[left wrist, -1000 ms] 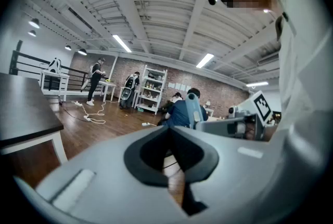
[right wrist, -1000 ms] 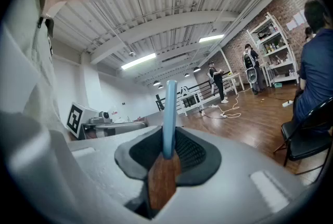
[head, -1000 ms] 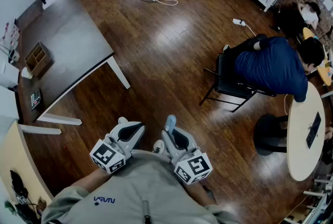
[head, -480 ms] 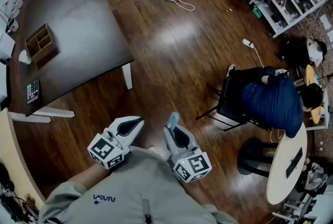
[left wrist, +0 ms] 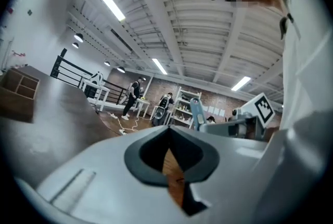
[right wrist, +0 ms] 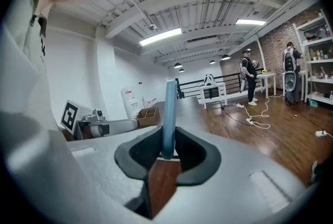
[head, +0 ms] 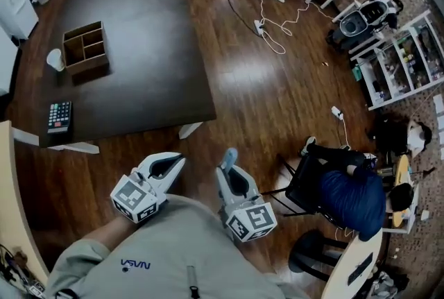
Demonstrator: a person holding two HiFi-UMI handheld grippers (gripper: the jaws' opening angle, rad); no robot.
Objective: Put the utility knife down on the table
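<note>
My right gripper is shut on a light blue utility knife, whose end sticks out past the jaws over the wooden floor. In the right gripper view the utility knife stands upright, clamped between the dark pads. My left gripper is shut with nothing in it; in the left gripper view its jaws meet over bare floor. Both grippers hang close to my chest, short of the dark table, which lies ahead and to the left.
On the table stand a wooden compartment box, a white cup and a calculator. A seated person in a blue top on a black chair is at the right. White cables lie on the floor ahead.
The view has swung left and forward, so the table now fills more of the upper left and sits nearer the grippers. Both grippers keep their pose and the knife stays clamped.
</note>
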